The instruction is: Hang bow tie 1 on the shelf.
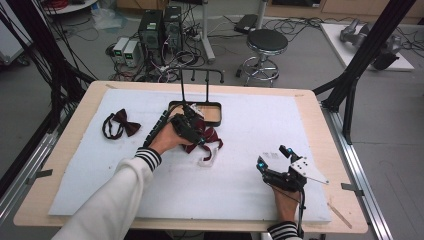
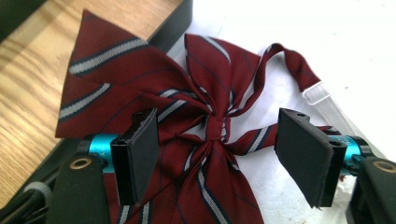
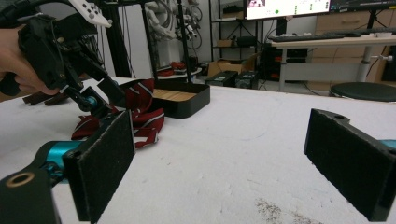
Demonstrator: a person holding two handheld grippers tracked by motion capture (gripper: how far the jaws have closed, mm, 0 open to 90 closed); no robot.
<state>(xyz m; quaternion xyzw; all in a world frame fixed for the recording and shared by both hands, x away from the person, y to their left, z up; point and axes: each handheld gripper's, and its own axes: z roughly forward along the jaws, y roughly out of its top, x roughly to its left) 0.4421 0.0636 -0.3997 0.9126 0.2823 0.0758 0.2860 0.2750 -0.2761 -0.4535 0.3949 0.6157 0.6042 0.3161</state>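
We bring the left gripper [image 2: 219, 154] over the red bow tie [image 2: 187, 121], jaws apart either side of its knot, not yet gripping. The right gripper [image 3: 224, 163] rests near, released and empty

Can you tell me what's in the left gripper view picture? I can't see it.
A dark red striped bow tie lies between the left gripper's two open black jaws. One wing rests over a black tray with a wooden bottom.

A white-covered wooden table [image 1: 310, 107] carries two bow ties [image 1: 207, 136] [image 1: 121, 124] and a black tray [image 1: 215, 106].
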